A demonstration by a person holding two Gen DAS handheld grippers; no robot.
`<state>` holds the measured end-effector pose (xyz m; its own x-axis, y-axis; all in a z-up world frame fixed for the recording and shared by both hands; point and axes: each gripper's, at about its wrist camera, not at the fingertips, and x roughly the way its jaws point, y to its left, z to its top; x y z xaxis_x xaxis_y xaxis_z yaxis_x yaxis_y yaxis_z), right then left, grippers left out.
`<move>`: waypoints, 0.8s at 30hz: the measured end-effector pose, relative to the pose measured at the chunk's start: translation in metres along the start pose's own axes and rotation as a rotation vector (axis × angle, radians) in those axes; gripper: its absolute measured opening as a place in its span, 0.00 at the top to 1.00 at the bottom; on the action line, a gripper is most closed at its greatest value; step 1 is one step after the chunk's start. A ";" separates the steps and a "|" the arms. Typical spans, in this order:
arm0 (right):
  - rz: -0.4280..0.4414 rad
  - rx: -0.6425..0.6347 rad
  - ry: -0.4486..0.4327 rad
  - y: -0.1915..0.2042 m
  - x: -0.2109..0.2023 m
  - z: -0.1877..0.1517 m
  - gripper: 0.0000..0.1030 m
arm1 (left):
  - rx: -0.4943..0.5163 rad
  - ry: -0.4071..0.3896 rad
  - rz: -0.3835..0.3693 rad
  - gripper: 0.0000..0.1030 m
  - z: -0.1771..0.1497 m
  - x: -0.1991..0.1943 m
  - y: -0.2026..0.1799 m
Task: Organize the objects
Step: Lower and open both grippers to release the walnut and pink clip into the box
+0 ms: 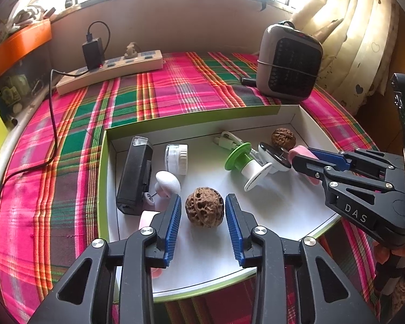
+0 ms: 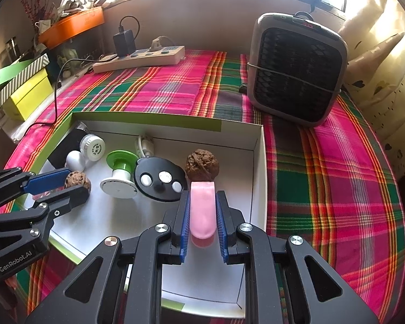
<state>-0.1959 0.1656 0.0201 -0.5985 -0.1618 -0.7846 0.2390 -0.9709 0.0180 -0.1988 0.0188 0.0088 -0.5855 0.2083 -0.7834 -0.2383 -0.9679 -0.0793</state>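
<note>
While parted around a walnut on the box floor: left gripper, pads clear either side. Right gripper clenched on pink piece, second walnut just ahead.

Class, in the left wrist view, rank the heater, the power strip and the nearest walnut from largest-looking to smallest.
1. heater
2. power strip, longer but slimmer, so close to the heater
3. walnut, smallest even though nearest the camera

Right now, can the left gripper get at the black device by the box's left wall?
Probably yes: the left gripper is open around a walnut, and the black device lies just left, top uncovered.
</note>
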 end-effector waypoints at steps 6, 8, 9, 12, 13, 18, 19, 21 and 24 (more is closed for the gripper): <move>0.004 0.007 -0.014 0.001 -0.006 -0.003 0.74 | -0.004 -0.004 0.012 0.67 -0.003 -0.006 0.000; 0.005 0.013 -0.022 0.001 -0.010 -0.004 0.70 | -0.007 -0.013 0.014 0.67 -0.004 -0.010 -0.001; 0.008 0.016 -0.025 0.001 -0.012 -0.004 0.70 | -0.008 -0.015 0.016 0.67 -0.005 -0.012 -0.002; 0.012 0.023 -0.036 0.003 -0.019 -0.008 0.69 | -0.015 -0.036 0.029 0.67 -0.007 -0.020 -0.003; 0.012 0.025 -0.040 0.003 -0.021 -0.009 0.68 | -0.019 -0.038 0.031 0.66 -0.007 -0.022 -0.003; 0.022 0.045 -0.060 0.006 -0.034 -0.016 0.62 | -0.023 -0.069 0.056 0.66 -0.014 -0.037 -0.006; 0.022 0.045 -0.064 0.007 -0.037 -0.018 0.62 | -0.024 -0.076 0.060 0.66 -0.015 -0.040 -0.007; 0.021 0.039 -0.074 0.010 -0.043 -0.022 0.62 | -0.034 -0.088 0.058 0.66 -0.019 -0.047 -0.008; 0.026 0.037 -0.088 0.014 -0.053 -0.027 0.62 | -0.037 -0.109 0.077 0.66 -0.025 -0.057 -0.010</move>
<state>-0.1400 0.1656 0.0449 -0.6578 -0.2007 -0.7259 0.2280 -0.9717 0.0621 -0.1439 0.0130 0.0390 -0.6822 0.1452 -0.7166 -0.1622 -0.9857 -0.0454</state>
